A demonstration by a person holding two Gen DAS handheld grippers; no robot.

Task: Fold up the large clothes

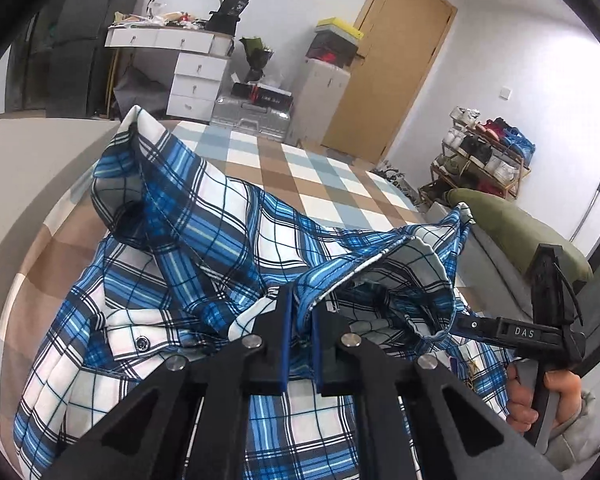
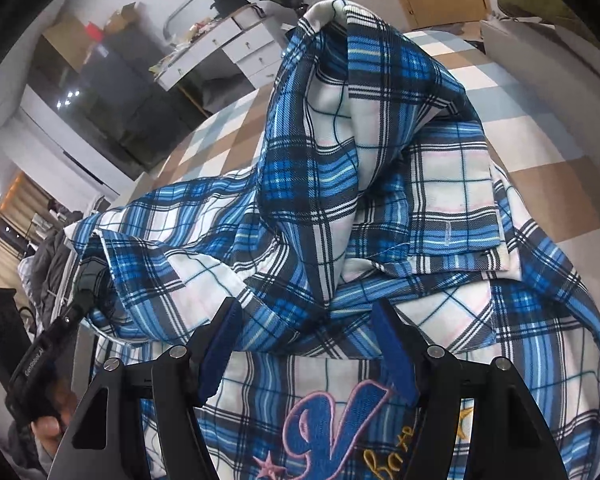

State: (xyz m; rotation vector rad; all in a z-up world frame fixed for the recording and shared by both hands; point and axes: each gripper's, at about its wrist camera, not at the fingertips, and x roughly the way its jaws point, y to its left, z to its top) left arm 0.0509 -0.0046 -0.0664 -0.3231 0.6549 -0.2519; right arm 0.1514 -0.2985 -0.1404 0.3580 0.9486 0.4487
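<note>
A blue-and-white plaid shirt (image 1: 204, 240) lies crumpled on a bed with a brown, blue and white checked cover (image 1: 300, 168). In the left wrist view my left gripper (image 1: 300, 312) is shut on a raised fold of the shirt near its buttoned placket, with cloth pinched between the blue pads. My right gripper (image 2: 306, 316) stands open over the bunched shirt (image 2: 340, 184), just beyond a pink-edged embroidered "V" (image 2: 336, 412); cloth lies between its fingers, and the pads do not press it. A hand (image 1: 540, 396) holds the right gripper's black body (image 1: 524, 332), whose tips are hidden in a cloth opening.
Beyond the bed stand a white desk with drawers (image 1: 188, 76), a silver suitcase (image 1: 252, 116) and a wooden door (image 1: 392, 60). A shoe rack (image 1: 484, 156) and an olive-green cushion (image 1: 516, 232) are to the right. Dark wardrobes (image 2: 100, 92) line the left wall.
</note>
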